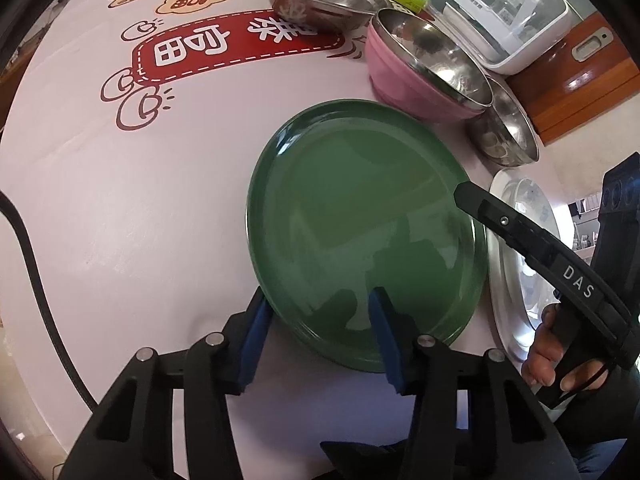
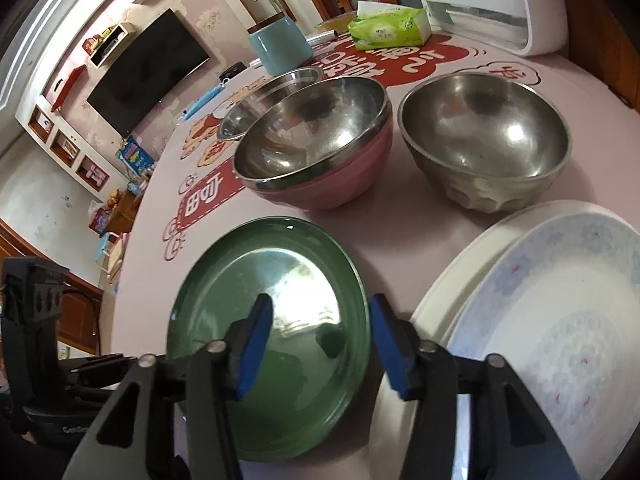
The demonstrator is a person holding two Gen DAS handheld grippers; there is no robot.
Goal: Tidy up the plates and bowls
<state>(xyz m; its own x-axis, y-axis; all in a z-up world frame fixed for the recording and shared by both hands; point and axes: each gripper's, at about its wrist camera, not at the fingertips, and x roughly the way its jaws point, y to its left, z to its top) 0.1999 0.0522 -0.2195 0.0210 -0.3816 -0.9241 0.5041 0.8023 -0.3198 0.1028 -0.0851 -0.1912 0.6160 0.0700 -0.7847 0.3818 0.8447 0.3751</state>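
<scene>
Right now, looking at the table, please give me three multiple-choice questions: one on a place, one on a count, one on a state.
1. What lies directly beside the green plate, on the right in the right wrist view?
A. the white plate
B. the tissue pack
C. the blue cup

2. How many metal-lined bowls stand on the table?
A. one
B. three
C. five

3. How does the green plate lie?
A. upside down
B. flat, face up
C. inside a bowl

Answers:
1 A, their rims nearly meet.
2 B, the pink bowl, the steel bowl and the shallow bowl.
3 B, its glossy inside shows.
</scene>
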